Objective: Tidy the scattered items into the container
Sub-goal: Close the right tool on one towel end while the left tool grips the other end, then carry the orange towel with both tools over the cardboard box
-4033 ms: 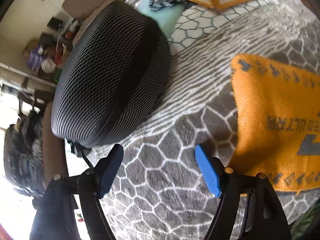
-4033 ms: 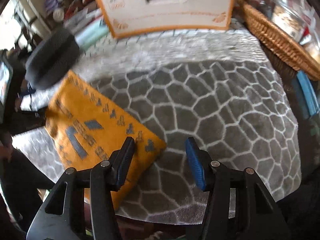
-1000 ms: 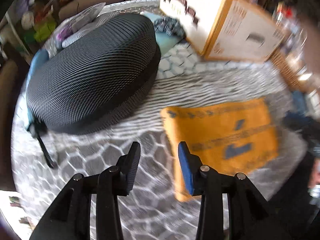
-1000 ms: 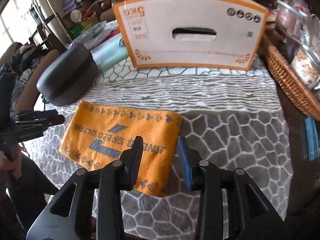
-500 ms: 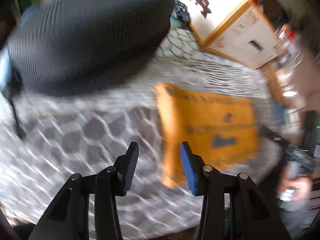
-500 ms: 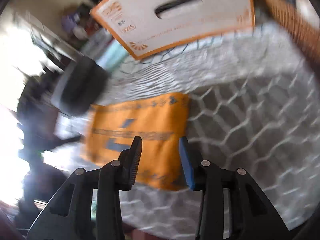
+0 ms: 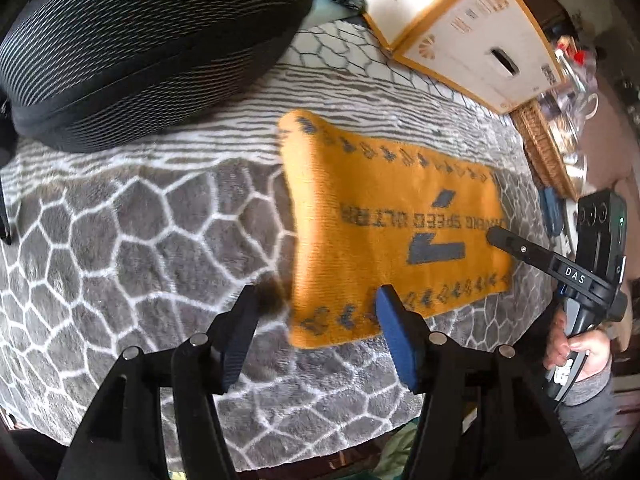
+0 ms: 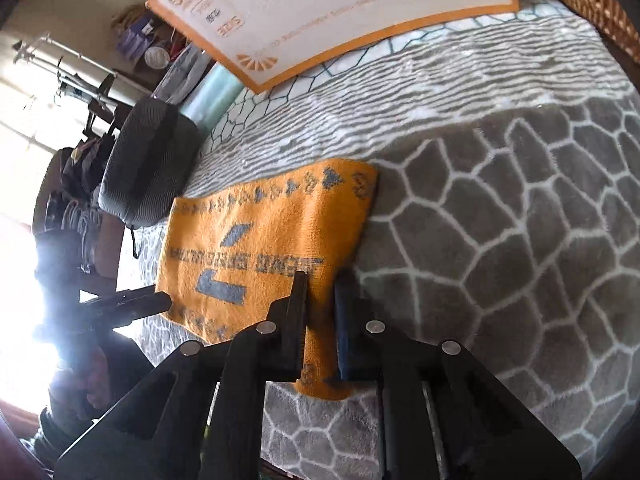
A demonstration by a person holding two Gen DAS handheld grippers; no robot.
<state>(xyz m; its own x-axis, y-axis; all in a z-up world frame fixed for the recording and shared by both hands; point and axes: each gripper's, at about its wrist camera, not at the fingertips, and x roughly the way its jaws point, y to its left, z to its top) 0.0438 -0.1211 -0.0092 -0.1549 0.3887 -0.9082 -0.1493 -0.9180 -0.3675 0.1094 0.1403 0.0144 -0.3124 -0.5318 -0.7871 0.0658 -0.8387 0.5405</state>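
An orange towel [image 7: 384,220] with dark lettering lies flat on the grey patterned blanket [image 7: 120,240]. My left gripper [image 7: 316,316] hovers over the towel's near left corner. Its jaws are opening, and the corner lies between them untouched. My right gripper [image 8: 320,300] is closing on the towel's [image 8: 260,240] near right corner, its pads pinching the fabric edge. The right gripper [image 7: 496,236] also shows in the left wrist view, held by a hand. The left gripper [image 8: 160,300] shows in the right wrist view. A white and orange cardboard box [image 8: 340,12] stands at the back.
A large black mesh hard case [image 7: 140,40] sits left of the towel. The cardboard box [image 7: 472,32] has a handle slot. A wicker basket [image 7: 544,152] with jars stands at the blanket's right edge. Pale green folded cloth [image 8: 216,96] lies between case and box.
Both grippers have sunk and tilted down onto the towel's near corners. The right jaws narrowed onto the fabric. The left jaws widened.
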